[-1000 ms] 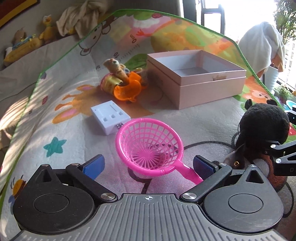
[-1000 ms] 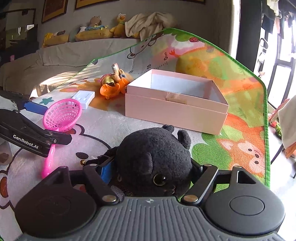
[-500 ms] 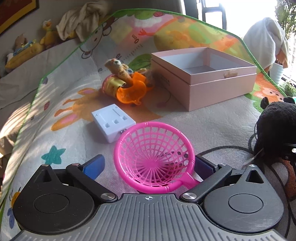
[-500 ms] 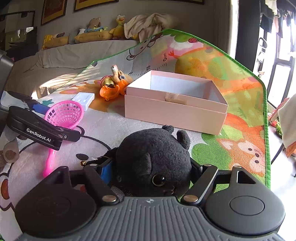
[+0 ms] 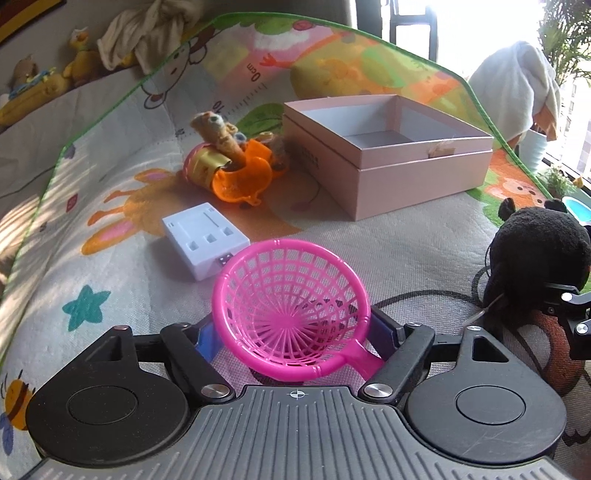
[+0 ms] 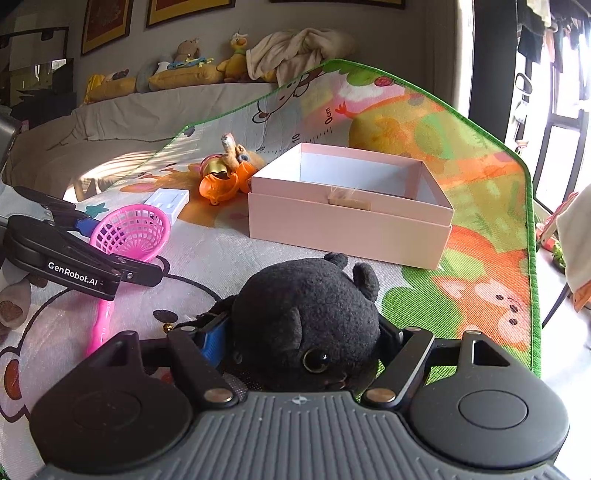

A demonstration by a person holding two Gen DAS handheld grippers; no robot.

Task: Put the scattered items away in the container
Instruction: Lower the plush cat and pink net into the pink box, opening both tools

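The pink strainer (image 5: pixel 291 310), light, stiff plastic mid-mat near the pink box (image 5: pixel 388 155), sits clamped in the left claw (image 5: pixel 291 332); the right claw (image 6: pixel 303 343) squeezes the soft black plush (image 6: pixel 306 321).

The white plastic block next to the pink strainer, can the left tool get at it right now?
Probably not: the left tool is closed around the pink strainer, which sits between it and the white block.

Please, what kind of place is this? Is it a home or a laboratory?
Most likely a home living room, used as a child's play area. A cartoon play mat is spread out, stuffed toys line a covered sofa, and framed pictures hang on the wall.
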